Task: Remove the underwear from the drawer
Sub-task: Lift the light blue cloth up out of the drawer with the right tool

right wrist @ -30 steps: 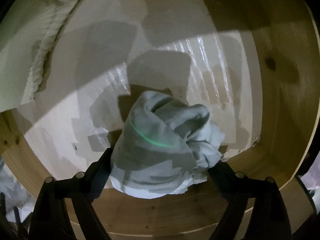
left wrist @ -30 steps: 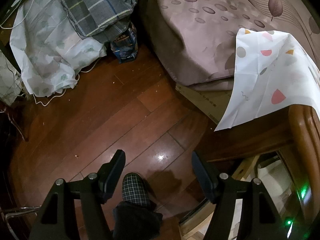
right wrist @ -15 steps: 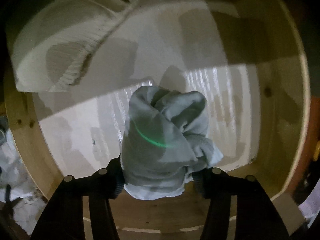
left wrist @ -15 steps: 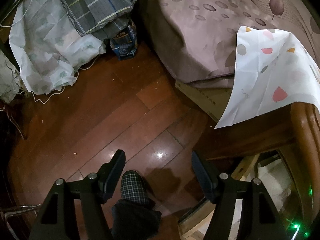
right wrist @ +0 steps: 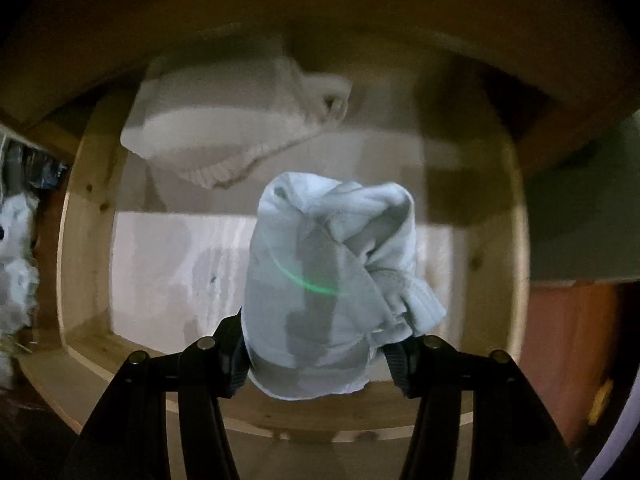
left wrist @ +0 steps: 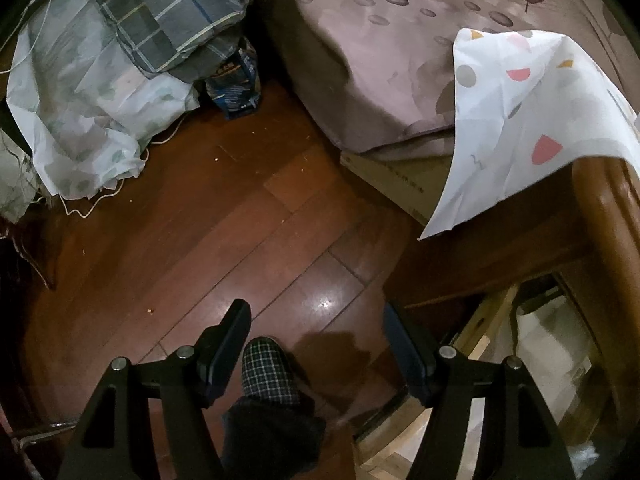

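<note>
Brown wood floor (left wrist: 192, 220) below, shiny in one spot. Bed (left wrist: 380, 60) with a pink dotted cover up top. White spotted cloth (left wrist: 516, 128) hanging over the bed's wooden end. Pile of checked bedding (left wrist: 176, 20) and white sheets in the far corner. Left tool (left wrist: 316, 320) pointing down, jaws wide apart, nothing between them. Checked slipper (left wrist: 268, 372) on the floor just below.

Pale wooden drawer (right wrist: 84, 240) under the right tool (right wrist: 316, 360), white liner on its bottom. Jaws just closed in, pads now pinching the pale blue underwear (right wrist: 328, 280). Bundle lifted up above the drawer bottom, scrunched and folded. White knitted garment (right wrist: 224, 128) lying at the back of the drawer, apart from the bundle.
</note>
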The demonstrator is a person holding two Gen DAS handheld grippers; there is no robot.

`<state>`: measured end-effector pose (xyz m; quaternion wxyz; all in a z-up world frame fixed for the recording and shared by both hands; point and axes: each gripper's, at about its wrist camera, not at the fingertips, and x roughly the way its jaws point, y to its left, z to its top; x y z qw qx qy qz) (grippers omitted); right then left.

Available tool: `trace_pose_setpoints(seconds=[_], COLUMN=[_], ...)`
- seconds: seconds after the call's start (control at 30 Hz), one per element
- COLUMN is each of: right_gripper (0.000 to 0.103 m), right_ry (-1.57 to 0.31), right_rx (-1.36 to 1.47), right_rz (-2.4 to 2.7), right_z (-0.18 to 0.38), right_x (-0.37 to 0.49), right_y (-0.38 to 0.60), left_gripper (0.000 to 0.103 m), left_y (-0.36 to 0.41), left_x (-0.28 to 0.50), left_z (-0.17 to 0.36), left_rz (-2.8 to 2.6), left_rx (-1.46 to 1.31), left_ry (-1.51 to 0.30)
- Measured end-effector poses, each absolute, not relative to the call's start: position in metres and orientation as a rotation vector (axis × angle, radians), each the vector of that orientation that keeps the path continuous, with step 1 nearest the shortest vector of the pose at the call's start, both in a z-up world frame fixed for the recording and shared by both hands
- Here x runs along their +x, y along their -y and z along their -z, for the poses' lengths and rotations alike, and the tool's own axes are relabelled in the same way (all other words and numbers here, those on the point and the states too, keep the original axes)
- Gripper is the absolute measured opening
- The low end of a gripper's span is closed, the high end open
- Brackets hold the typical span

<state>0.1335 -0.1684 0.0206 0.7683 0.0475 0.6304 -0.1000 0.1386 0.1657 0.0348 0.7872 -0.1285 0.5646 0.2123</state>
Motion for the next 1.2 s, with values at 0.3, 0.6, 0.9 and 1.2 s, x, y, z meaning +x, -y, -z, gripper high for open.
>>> trace_pose_setpoints(seconds=[0.3,0.6,0.9,1.2], right_gripper=[0.050,0.049,0.049,0.049], right_ry=[-1.130,-0.998,-0.874,-0.842], right_rx=[-0.035,-0.027,0.161,0.308], right_rz=[0.309,0.403,0.533,0.594], right_z=[-0.064,-0.105,-0.126,-0.124], right_x=[0.099,0.056,0.029,0.011], right_y=[0.179,0.207,0.238,0.278], left_gripper=[0.070,0.070,0.070,0.070], left_y=[-0.143,-0.112,-0.064,-0.006], left_x=[0.141,0.139,0.121,0.094], left_z=[-0.027,-0.028,-0.040,-0.036], left_rz=[-0.431,-0.366,-0.215,-0.021], left_rx=[-0.214,-0.100,0.051,0.335], left_ry=[-1.229,-1.188,-1.071,-0.993])
